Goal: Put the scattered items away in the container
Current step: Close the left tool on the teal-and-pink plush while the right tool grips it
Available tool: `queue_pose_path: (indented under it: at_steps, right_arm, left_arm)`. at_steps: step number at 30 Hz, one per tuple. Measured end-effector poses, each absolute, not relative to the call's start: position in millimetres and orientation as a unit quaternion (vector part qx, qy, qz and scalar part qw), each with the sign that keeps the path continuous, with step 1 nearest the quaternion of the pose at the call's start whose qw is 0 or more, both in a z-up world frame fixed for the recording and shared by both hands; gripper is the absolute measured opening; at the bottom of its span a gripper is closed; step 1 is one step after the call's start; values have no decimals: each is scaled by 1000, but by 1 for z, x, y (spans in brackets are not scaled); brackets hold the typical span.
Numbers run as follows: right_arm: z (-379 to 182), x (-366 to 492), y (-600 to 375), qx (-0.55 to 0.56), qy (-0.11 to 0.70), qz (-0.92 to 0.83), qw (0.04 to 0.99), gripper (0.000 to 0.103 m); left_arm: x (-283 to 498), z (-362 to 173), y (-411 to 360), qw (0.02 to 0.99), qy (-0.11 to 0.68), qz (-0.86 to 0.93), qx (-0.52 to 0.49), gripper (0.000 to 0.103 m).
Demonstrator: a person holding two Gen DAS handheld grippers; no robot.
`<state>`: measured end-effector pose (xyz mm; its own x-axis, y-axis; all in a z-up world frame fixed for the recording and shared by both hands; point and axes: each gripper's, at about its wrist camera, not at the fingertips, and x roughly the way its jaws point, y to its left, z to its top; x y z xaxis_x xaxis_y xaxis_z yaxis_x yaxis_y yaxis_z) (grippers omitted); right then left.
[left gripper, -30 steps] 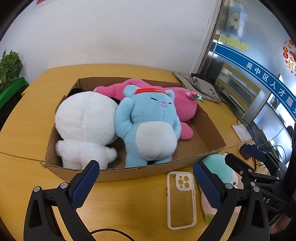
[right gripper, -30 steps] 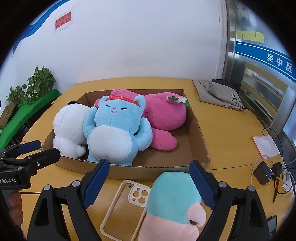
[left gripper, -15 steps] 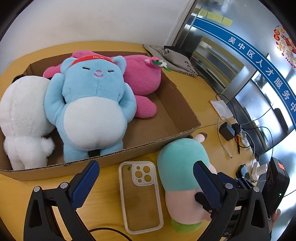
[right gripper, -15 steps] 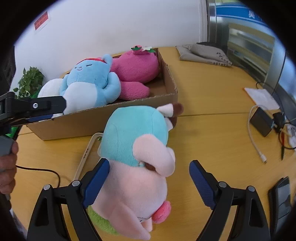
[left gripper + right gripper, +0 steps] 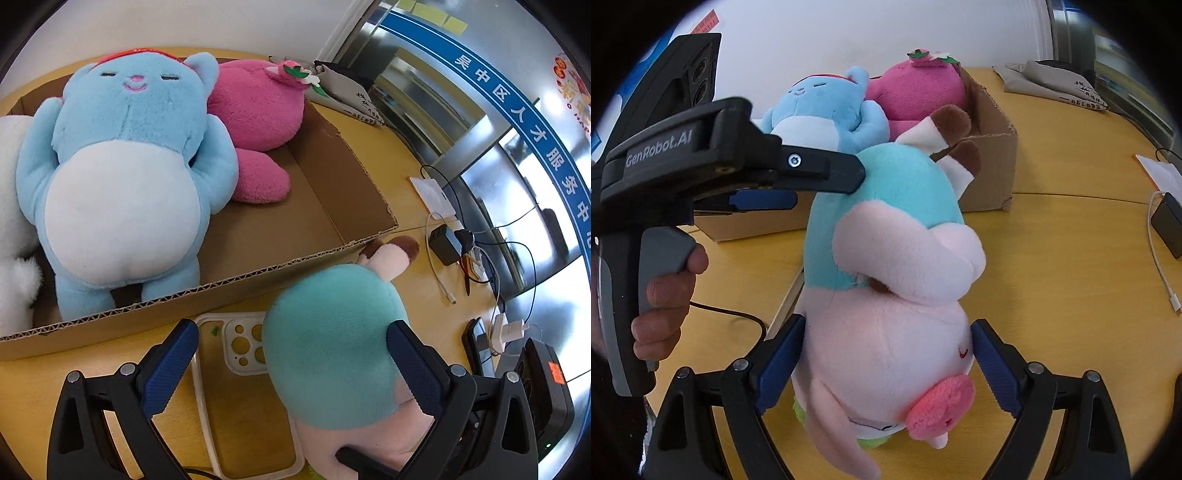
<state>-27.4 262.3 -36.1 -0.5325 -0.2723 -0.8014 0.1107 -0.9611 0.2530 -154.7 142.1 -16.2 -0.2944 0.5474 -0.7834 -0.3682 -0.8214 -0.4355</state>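
Cardboard box (image 5: pixel 343 192) at upper left already holds three plush toys, while the teal-and-pink plush (image 5: pixel 886 258) and phone case (image 5: pixel 240 398) remain outside at lower centre, both grippers' jaws spread around the plush, ungrasped.

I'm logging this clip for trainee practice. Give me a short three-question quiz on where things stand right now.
1. True or false: the teal and pink plush toy already lies inside the brown cardboard box.
2. Which lies flat on the wooden table beside that toy? A) clear phone case B) pair of scissors C) ceramic mug
3. Fill in: the right gripper has its jaws on either side of the toy's ____ lower part.

Key
1. False: it is on the table outside the box, in front of its near wall.
2. A: the clear phone case.
3. pink
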Motion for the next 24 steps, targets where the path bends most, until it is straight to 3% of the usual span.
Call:
queue_pose_path:
  at_steps: [7, 11, 16, 24]
  right_arm:
    - [-38, -27, 266, 474, -90, -867, 122, 89]
    - [-38, -25, 255, 470, -62, -871, 128, 88]
    - [-37, -21, 256, 465, -68, -872, 136, 80]
    - [-25, -10, 248, 447, -48, -881, 148, 72]
  left_arm:
    - [-159, -25, 159, 333, -107, 769, -535, 99]
    - [-153, -28, 171, 330, -80, 775, -533, 88]
    - [-153, -26, 160, 328, -107, 773, -532, 78]
    - [-136, -2, 149, 312, -104, 793, -513, 76]
